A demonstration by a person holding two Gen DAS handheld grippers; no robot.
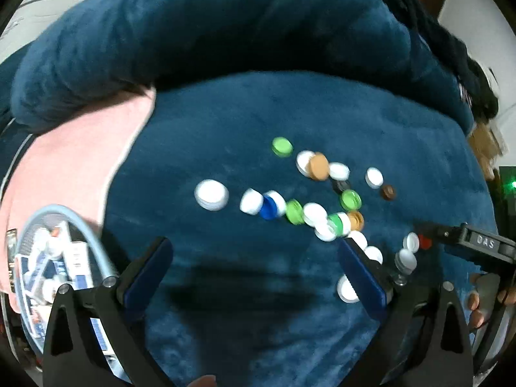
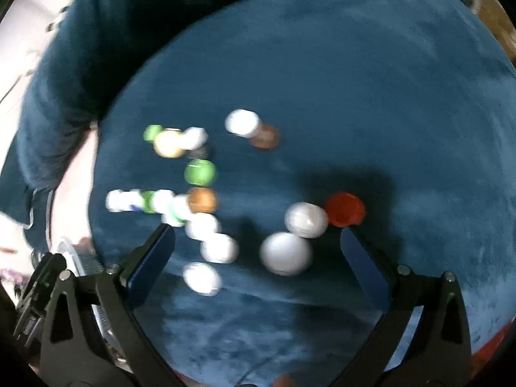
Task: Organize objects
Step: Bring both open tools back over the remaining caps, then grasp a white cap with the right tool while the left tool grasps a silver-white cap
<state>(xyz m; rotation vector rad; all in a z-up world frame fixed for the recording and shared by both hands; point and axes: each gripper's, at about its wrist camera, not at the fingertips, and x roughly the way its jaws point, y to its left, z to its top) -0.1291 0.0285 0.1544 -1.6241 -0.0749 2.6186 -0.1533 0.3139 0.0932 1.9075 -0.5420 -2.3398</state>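
Several bottle caps lie scattered on a dark blue plush blanket: white, green, orange, blue, brown and red ones. In the left wrist view a large white cap sits apart at the left and a green cap lies farthest back. My left gripper is open above bare blanket, with caps just off its right finger. The right gripper's tip reaches in from the right, next to a red cap. In the blurred right wrist view my right gripper is open, with white caps between its fingers and the red cap near the right fingertip.
A clear round tub holding small boxes stands at the lower left, beside a pink cloth. A thick roll of blue blanket rises behind the caps. A hand grips the right tool at the far right.
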